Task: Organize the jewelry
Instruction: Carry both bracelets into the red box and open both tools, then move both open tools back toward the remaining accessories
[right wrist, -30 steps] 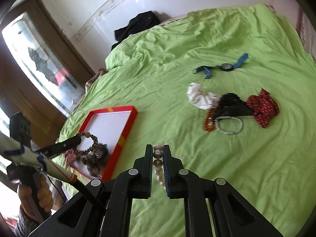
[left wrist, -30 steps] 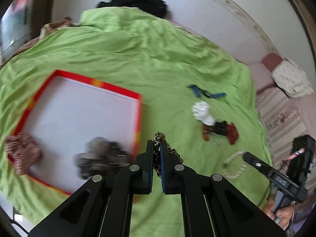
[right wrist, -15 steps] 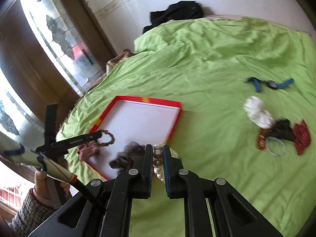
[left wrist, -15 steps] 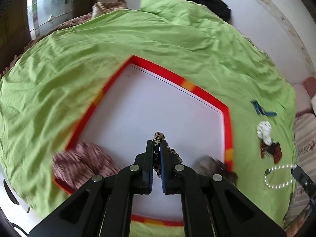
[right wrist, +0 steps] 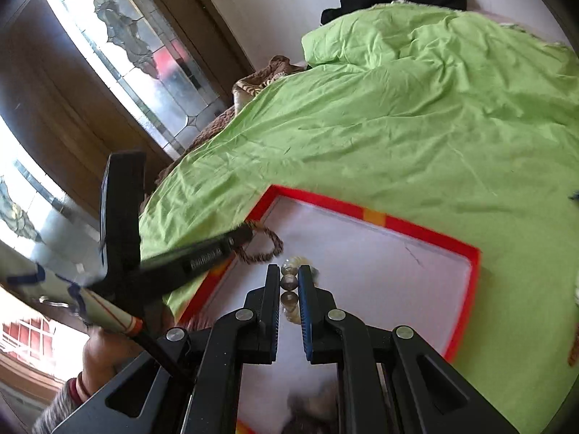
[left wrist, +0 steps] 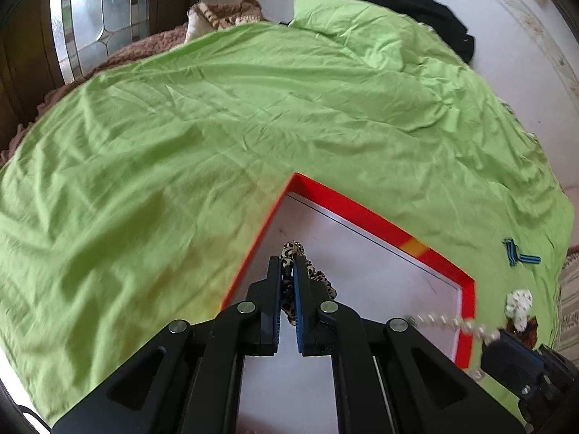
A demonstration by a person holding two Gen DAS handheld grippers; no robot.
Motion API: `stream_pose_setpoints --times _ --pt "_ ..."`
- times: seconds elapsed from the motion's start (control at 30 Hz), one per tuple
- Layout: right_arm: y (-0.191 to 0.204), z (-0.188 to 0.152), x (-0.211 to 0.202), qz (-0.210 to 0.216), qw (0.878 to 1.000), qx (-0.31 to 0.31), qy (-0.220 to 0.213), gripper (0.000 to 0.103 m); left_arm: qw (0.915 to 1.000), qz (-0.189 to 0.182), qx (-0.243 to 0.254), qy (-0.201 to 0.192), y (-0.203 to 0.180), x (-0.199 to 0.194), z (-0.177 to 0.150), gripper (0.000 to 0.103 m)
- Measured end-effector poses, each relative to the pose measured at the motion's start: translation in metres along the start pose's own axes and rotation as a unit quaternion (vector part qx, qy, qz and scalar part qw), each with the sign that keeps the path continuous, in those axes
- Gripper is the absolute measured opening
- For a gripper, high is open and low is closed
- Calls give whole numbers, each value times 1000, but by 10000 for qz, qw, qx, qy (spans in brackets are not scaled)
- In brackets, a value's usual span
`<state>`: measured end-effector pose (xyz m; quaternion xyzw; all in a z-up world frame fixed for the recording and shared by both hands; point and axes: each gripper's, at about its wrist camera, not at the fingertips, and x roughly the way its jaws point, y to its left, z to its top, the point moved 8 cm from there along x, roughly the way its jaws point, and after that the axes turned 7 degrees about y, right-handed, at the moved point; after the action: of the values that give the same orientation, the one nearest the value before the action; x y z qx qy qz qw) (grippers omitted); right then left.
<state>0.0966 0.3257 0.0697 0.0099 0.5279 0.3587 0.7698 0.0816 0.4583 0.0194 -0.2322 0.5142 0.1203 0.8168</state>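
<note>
Hovering over one red-rimmed tray on the green sheet, both grippers carry loads: left gripper clamps a leopard band, right gripper a bead bracelet; the tray floor lies straight below both, the left nearer its far corner

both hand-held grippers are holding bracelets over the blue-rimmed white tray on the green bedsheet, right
Not quite: the tray's rim is red, not blue, as the right wrist view shows. The rest holds: the left hand-held gripper pinches a leopard-print bracelet and the right hand-held gripper a clear-bead bracelet over it, on the green bedsheet.
</note>
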Motion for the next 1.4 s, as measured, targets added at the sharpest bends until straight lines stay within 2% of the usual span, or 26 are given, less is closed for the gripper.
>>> stream_pose_setpoints --times 0.1,0.17,0.27,0.33,0.43,0.47,0.5,0.57,0.63,0.8,1.03,1.2,1.4 --pt "-13 7 33 -27 9996 164 230 11 9999 -23 -105 66 6 15 9 6" --pt "-22 8 46 -94 9993 216 301 11 9996 -218 -170 109 6 21 12 6" --pt "-34 9 55 -158 9988 302 352 11 9997 -204 -80 65 3 23 14 7" --pt "-40 8 59 -185 9985 359 378 11 9997 -223 -59 45 0 22 14 11" --pt "-47 5 59 -302 9981 368 403 13 9996 -282 -11 38 -4 19 11 23" --pt "-48 4 58 -322 9980 382 392 21 9996 -277 24 18 -5 17 9 29" --pt "-49 4 56 -318 9980 388 382 36 9996 -279 51 -9 -6 13 8 34" --pt "-50 4 48 -392 9982 356 278 51 9995 -302 45 -61 -7 4 5 41" --pt "-48 4 35 -439 9985 281 182 52 9996 -257 -2 -142 -7 -7 2 46" --pt "-47 -7 -8 -464 9988 169 -24 55 9992 -170 -33 -359 -10 -44 -13 47" --pt "-72 -61 -72 -562 9979 305 -129 57 9963 186 356 -758 -35 -99 -64 51" --pt "-102 -110 -106 -743 9957 520 -167 59 9914 333 905 -883 -77 -127 -106 52" --pt "-151 -170 -142 -850 9905 1051 -262 61 9857 153 1426 -884 -133 -139 -150 58"
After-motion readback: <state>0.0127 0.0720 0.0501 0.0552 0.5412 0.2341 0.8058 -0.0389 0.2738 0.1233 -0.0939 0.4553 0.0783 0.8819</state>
